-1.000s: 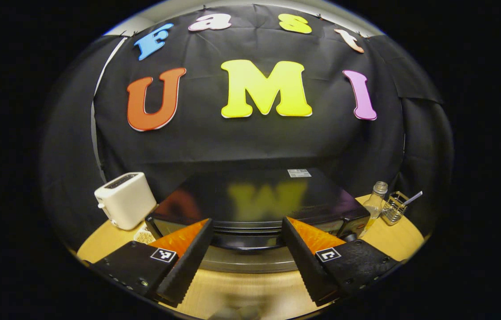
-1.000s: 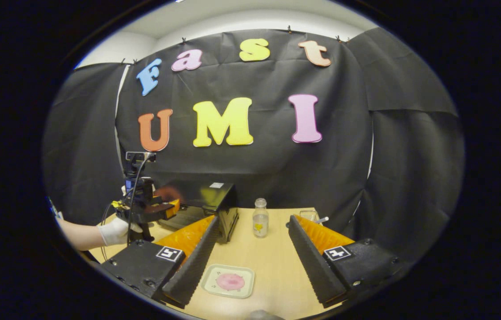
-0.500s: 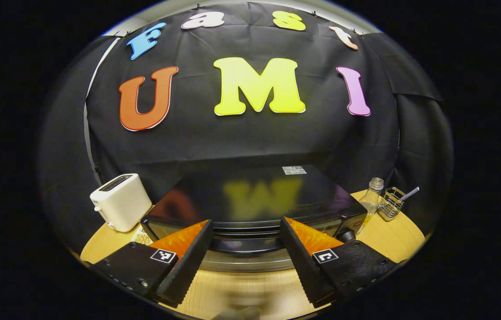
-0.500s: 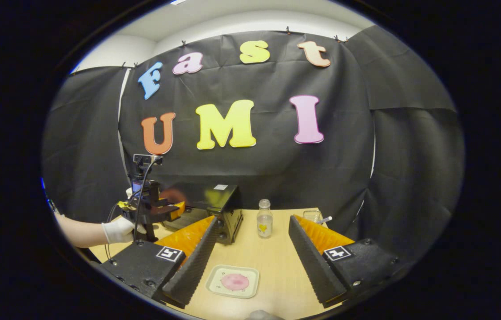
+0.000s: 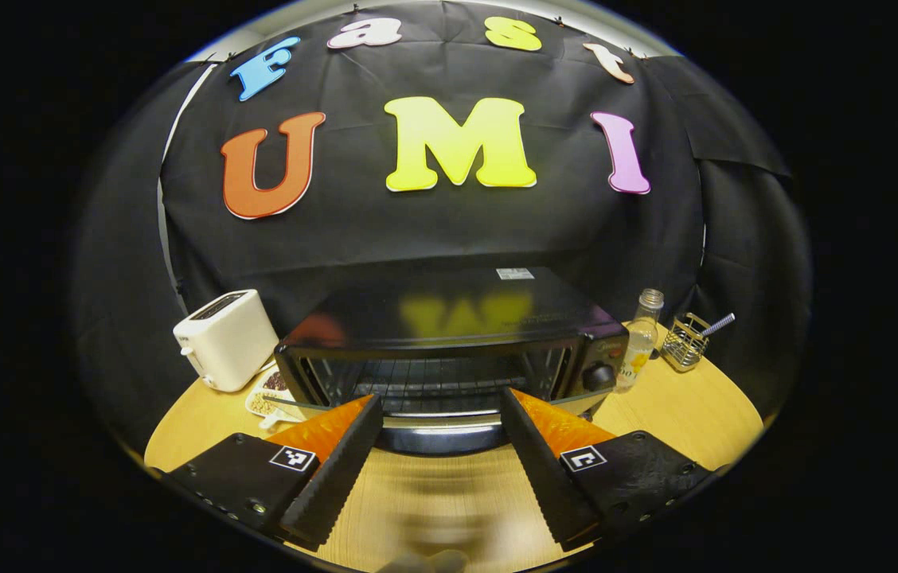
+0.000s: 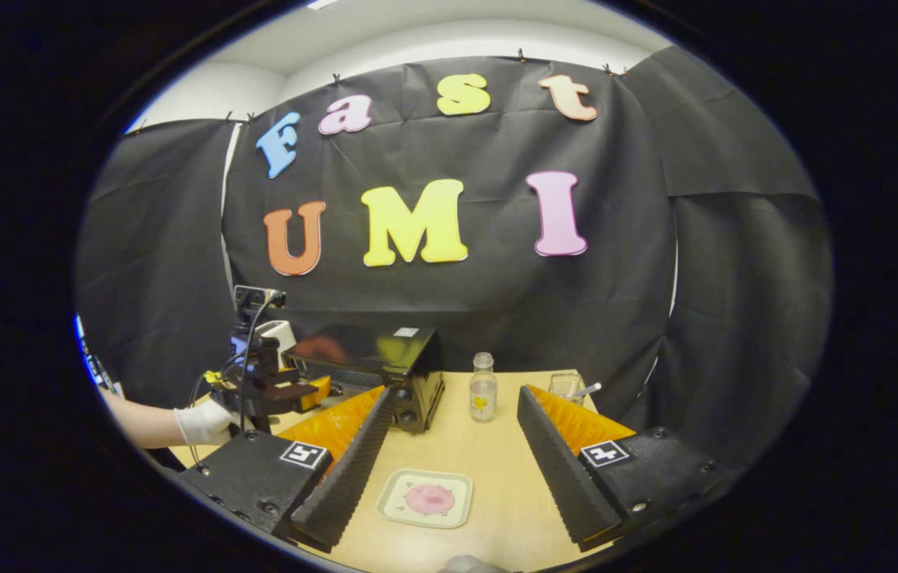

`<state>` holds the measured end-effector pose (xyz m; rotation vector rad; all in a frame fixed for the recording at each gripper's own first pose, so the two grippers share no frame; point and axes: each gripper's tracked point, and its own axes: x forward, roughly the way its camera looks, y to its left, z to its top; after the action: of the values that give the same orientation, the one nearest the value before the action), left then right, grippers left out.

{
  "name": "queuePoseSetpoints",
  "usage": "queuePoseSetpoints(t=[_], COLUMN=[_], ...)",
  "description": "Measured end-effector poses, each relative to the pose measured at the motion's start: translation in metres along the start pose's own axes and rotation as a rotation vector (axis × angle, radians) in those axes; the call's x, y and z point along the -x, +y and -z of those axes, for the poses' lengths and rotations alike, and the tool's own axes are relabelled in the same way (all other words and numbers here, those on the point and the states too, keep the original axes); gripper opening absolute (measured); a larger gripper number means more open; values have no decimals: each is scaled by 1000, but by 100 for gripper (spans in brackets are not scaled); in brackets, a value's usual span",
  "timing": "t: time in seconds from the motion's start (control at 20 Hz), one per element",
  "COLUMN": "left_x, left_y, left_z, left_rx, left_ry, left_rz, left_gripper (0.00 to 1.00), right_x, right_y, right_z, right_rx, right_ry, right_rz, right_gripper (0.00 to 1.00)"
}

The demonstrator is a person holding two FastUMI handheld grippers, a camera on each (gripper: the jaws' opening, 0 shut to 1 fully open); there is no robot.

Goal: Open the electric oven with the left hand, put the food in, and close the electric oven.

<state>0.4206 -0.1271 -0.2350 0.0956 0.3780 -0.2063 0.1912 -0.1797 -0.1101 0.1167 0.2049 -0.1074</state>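
The black electric oven (image 5: 449, 318) stands straight ahead in the left gripper view with its door (image 5: 437, 436) swung down, and the wire rack (image 5: 433, 383) inside shows. My left gripper (image 5: 439, 398) is open, its fingers standing either side of the lowered door's edge without pressing on it. In the right gripper view the oven (image 6: 373, 358) is at the left, with a gloved hand (image 6: 202, 422) holding the left gripper (image 6: 298, 394) at its front. A pale plate with a pink piece of food (image 6: 427, 499) lies on the table below my open right gripper (image 6: 457, 394).
A white toaster (image 5: 226, 350) and a small dish of grains (image 5: 264, 398) sit left of the oven. A glass bottle (image 5: 640, 338) and a wire holder with a utensil (image 5: 685, 342) stand to its right. The round wooden table (image 5: 680, 406) carries everything.
The oven door has come down from shut to open, and the rack inside now shows. The left gripper has dropped lower and drawn back a little. The right gripper has hardly moved.
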Motion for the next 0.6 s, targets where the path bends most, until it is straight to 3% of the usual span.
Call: queuePoseSetpoints(t=[0.6], left_x=[41], left_y=[-8], left_z=[100], left_rx=[2], left_ry=[114], left_rz=[27], left_gripper=[96], right_x=[0], right_y=[15], right_z=[29], right_rx=[22], right_ry=[68], right_rz=[-9], right_gripper=[96])
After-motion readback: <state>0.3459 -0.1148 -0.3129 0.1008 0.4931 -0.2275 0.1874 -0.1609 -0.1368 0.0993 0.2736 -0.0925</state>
